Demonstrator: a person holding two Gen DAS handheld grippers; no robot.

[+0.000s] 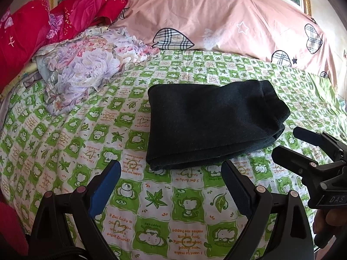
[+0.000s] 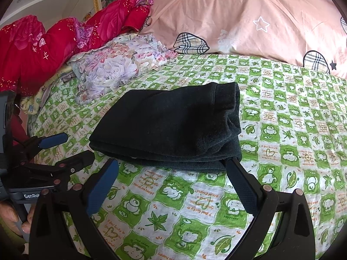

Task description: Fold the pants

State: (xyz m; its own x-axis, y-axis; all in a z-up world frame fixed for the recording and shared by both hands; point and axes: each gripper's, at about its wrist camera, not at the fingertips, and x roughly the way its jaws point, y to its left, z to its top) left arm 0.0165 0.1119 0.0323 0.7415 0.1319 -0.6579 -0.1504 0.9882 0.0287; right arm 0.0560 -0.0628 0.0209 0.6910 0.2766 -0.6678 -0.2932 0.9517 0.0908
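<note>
Left wrist view: left gripper spread wide, holding nothing, just short of folded black pants on green cartoon-print bedsheet. Pants' long axis left to right, bunched end rightward. Sheet text: "makes me happy". Right gripper at right, parted, marked "DAS".

Right wrist view: right gripper wide apart, empty, right fingertip touching pants edge. Left gripper labelled "GenRob…", open.
</note>
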